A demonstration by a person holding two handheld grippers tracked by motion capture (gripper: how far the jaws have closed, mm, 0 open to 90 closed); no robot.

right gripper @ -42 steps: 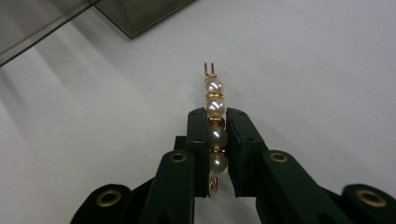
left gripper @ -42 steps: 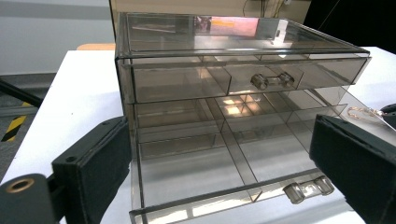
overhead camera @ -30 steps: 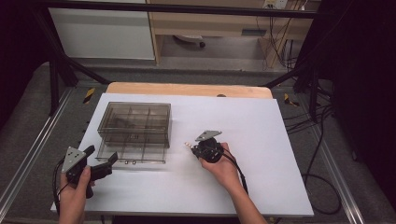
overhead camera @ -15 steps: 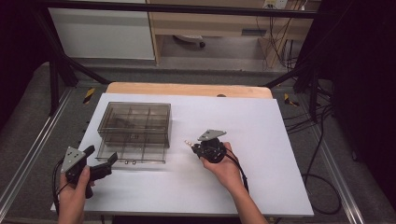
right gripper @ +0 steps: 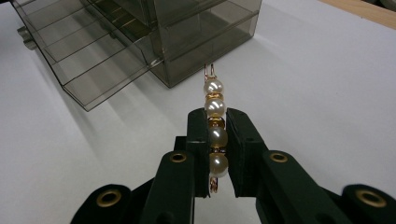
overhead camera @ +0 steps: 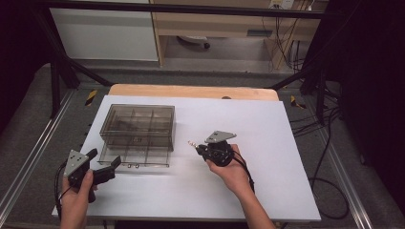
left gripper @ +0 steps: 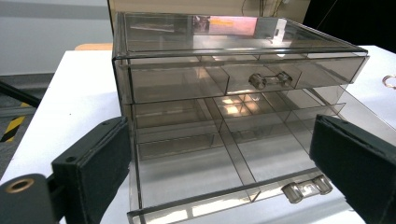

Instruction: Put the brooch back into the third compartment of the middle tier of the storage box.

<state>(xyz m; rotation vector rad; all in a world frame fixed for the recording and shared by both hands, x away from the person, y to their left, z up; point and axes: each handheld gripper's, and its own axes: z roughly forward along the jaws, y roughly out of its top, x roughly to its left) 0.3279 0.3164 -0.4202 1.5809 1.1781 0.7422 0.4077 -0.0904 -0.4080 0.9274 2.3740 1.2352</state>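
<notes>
1. Pinching a pearl clip (right gripper: pixel 215 126) between its jaws, the right gripper (right gripper: pixel 215 135) is held above the white worktop (overhead camera: pixel 286 143); four pearls on a gold bar run lengthwise along the jaws.
2. Two pearls and the gold tip stick out past the jaw tips, pointing toward a smoky clear drawer box (right gripper: pixel 187 32) just ahead.
3. In the high view the right gripper (overhead camera: pixel 198 149) sits right of the box (overhead camera: pixel 138 126), clearly apart from it.
4. The left gripper (left gripper: pixel 219 168) has its jaws spread wide, with nothing between them.
5. Straight ahead of the left jaws, the box's bottom drawer (left gripper: pixel 210 172) is pulled out; the top drawer (left gripper: pixel 247 79) is closed.
</notes>
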